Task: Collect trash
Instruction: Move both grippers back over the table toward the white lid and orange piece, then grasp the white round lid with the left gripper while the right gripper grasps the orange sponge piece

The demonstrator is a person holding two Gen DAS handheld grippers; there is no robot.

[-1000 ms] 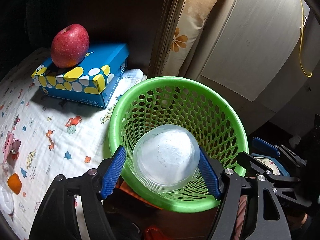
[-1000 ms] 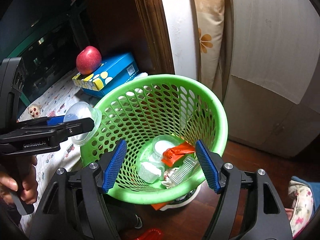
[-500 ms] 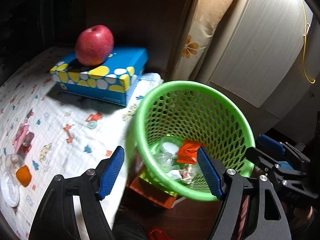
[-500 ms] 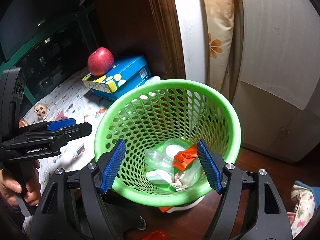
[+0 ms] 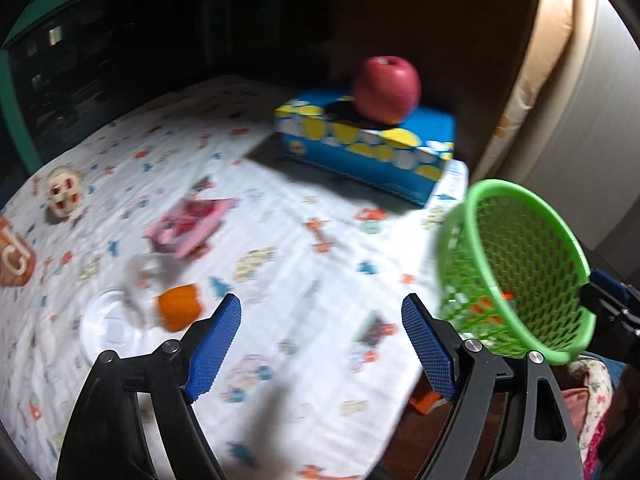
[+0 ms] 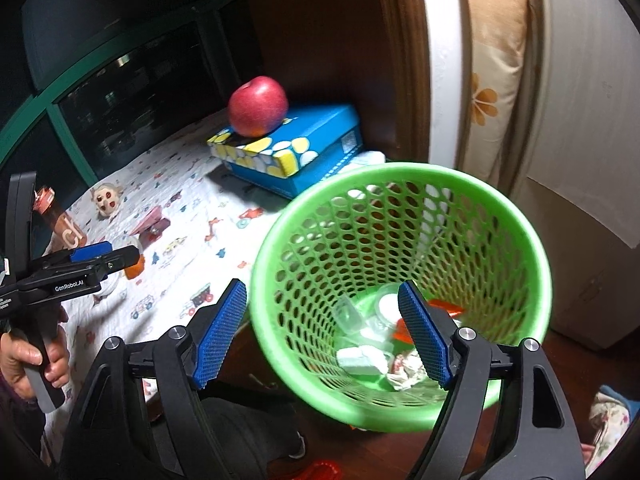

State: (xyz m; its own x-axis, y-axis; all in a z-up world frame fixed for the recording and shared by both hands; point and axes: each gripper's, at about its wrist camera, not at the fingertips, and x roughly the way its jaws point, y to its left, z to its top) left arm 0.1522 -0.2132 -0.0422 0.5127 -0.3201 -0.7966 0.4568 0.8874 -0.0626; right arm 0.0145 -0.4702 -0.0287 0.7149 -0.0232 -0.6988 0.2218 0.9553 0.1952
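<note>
- While both grippers' jaws are opening, nothing sits between either pair: left gripper (image 5: 322, 342) hangs over the cloth (image 5: 280, 240), lower centre of its frame; right gripper (image 6: 322, 330) straddles the near rim of the bin (image 6: 400, 176).
- One green bin, lower right of the right view; at the right edge of the left view.
- Trash (image 6: 380, 340) lies in the bin bottom: a clear cup, a white lid, an orange-red wrapper, pale wads; exact count unclear.
- One apple (image 6: 258, 106) on one blue box (image 6: 304, 152), upper centre.
- On the cloth: one orange piece (image 5: 178, 306), one clear lid (image 5: 108, 326), one pink toy (image 5: 188, 226), one doll head (image 5: 64, 194).
- One bottle (image 5: 14, 250), cut off at the left edge.
- Left view is motion-blurred; the clear lid's outline is faint.
- One hand (image 6: 28, 360) visible, lower left, on the left gripper's handle.
</note>
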